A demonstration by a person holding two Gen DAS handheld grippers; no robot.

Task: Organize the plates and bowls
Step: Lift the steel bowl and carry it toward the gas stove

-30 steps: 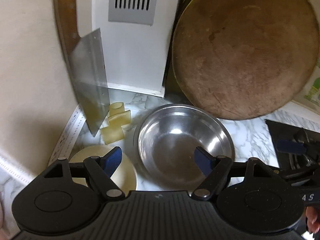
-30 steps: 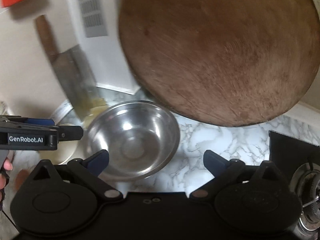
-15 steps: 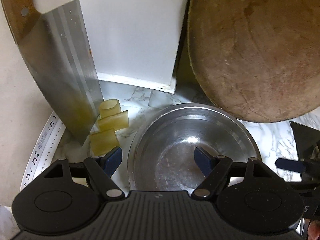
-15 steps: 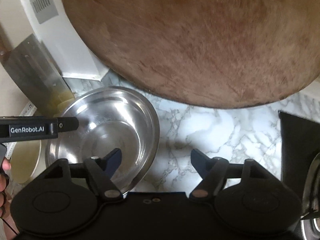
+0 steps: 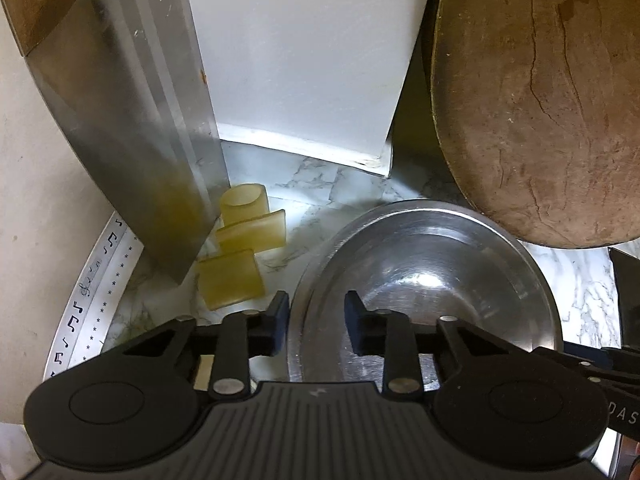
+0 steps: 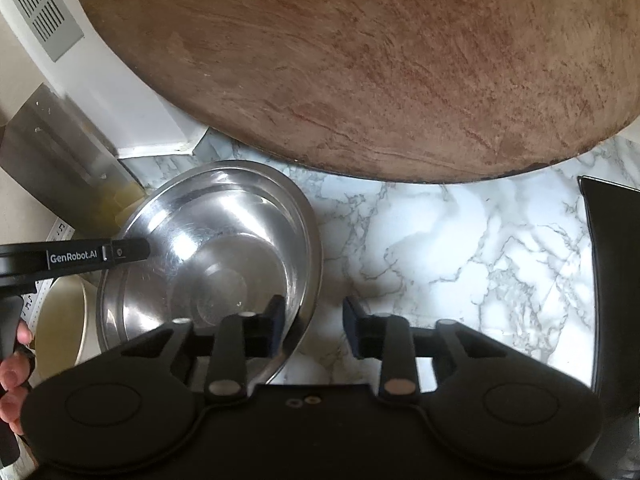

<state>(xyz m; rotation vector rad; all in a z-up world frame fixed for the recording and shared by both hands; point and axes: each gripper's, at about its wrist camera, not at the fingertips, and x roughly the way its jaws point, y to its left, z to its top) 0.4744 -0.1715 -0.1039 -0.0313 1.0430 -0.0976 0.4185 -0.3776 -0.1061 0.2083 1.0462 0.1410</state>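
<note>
Steel on marble: the round stainless-steel bowl [image 5: 432, 280] sits upright on the white grey-veined marble bench [image 6: 460, 248], just in front of the big round brown wooden chopping board [image 5: 540, 100] that leans behind it.

Both tools are down at the bowl, one on each side. The left tool [image 5: 316, 312] straddles the bowl's left rim, one blue pad outside and one inside, and its jaws have just been closing. The outer pad looks to be against the rim edge. Whether the inner pad has met the wall, I cannot tell from this angle.

Across the bowl, the right tool [image 6: 314, 316] straddles the right rim the same way, jaws likewise just closing in. A sliver of marble shows between its outer pad and the rim, so no pinch there.

To the left, a broad steel cleaver with a wooden handle [image 5: 128, 120] stands tilted against the wall. Three pale yellow translucent blocks [image 5: 248, 240] lie at its foot, and a cream round bowl [image 6: 60, 332] sits just beside the steel one.
</note>
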